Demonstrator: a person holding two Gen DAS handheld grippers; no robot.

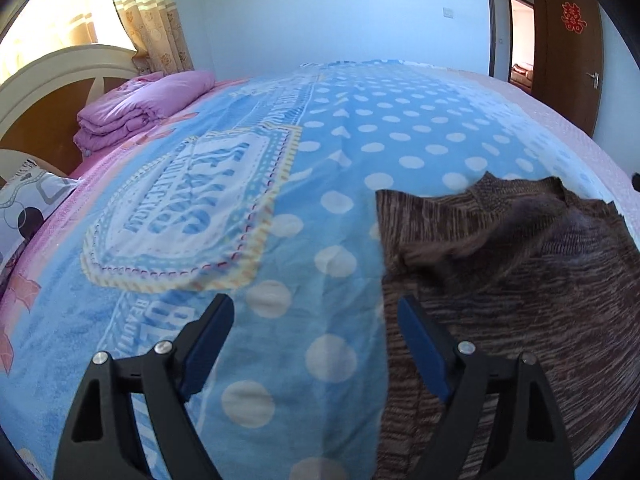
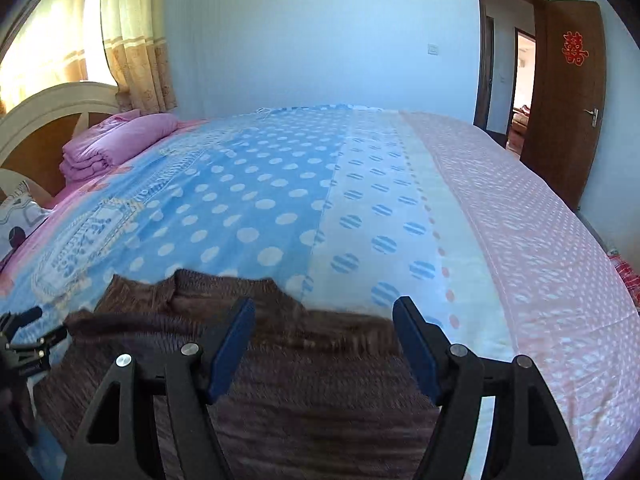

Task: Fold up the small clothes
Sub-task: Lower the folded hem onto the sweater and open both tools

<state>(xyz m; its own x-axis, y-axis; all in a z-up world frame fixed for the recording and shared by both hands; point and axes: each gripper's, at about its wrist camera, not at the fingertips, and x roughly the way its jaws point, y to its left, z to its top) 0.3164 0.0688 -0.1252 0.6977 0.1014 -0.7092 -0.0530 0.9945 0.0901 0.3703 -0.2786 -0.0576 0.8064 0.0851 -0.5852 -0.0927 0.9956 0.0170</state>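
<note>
While the brown knitted garment (image 1: 512, 264) lies partly folded on the bedspread (image 1: 320, 152), left gripper (image 1: 316, 320) and right gripper (image 2: 324, 324) hover spread, empty, so further folds seem due.

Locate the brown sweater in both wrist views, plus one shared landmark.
Left wrist: the sweater fills the lower right, its edge beside the right finger.
Right wrist: the sweater fills the lower left and centre, under the open gripper.
Shared landmark: the folded purple quilt by the headboard, upper left in both.
</note>
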